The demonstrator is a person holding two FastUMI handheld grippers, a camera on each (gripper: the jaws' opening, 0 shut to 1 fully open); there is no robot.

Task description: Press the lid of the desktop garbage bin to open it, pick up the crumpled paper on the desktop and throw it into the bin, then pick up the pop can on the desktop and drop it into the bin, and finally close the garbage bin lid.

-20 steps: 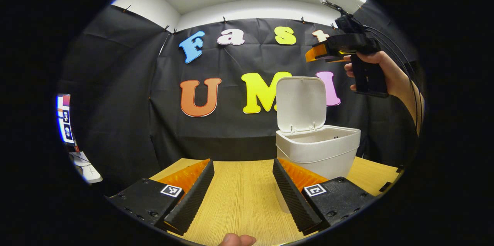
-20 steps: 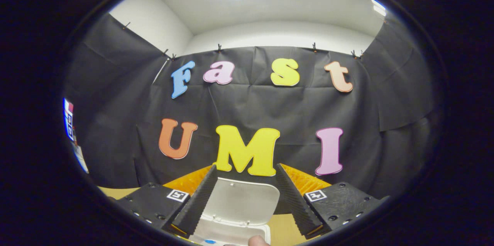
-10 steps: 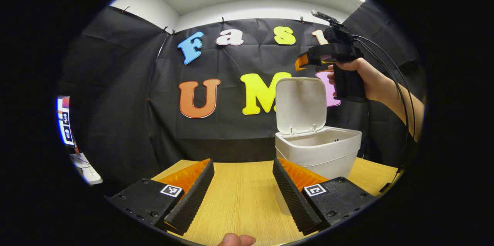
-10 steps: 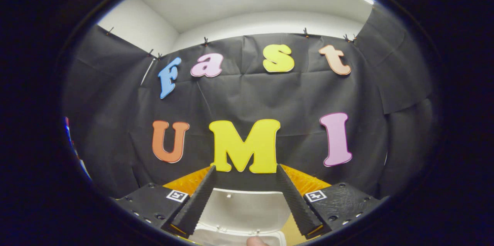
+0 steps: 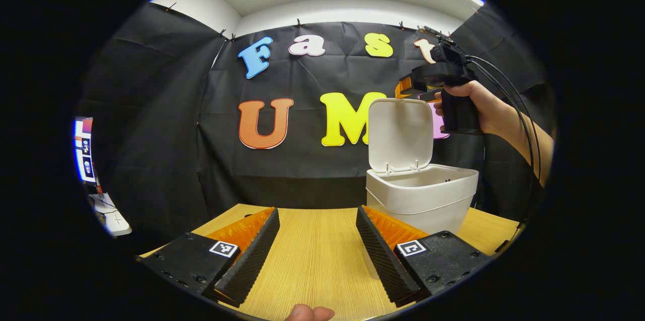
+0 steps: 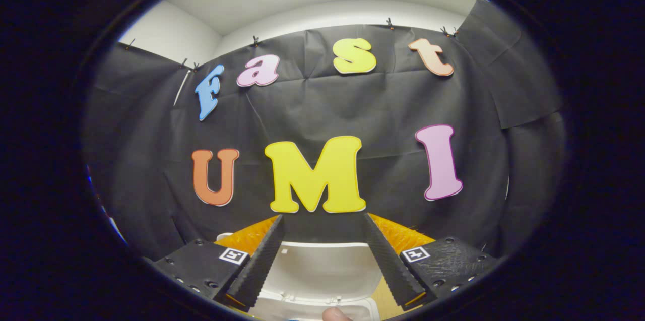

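The white desktop bin (image 5: pixel 422 200) stands on the wooden table (image 5: pixel 312 260) at the right, its lid (image 5: pixel 400 132) swung upright and open. My left gripper (image 5: pixel 317 212) hovers low over the table to the left of the bin, open, with nothing between its fingers. A hand holds my right gripper (image 5: pixel 406 90) in the air just above and behind the lid's top edge. In the right gripper view my right gripper (image 6: pixel 322 220) is open, and the lid's pale inner face (image 6: pixel 322 270) shows below, between its fingers, apart from them.
Black cloth walls close in the back and both sides. A lit screen (image 5: pixel 83 152) and a white object (image 5: pixel 113 220) sit at the far left, off the table. Cables (image 5: pixel 509 89) trail from the right gripper. A thumb tip (image 5: pixel 307 313) shows at the bottom edge.
The hand brought my right gripper down and left, from high above the bin to just over the lid's top edge. The lid stayed upright. My left gripper barely moved.
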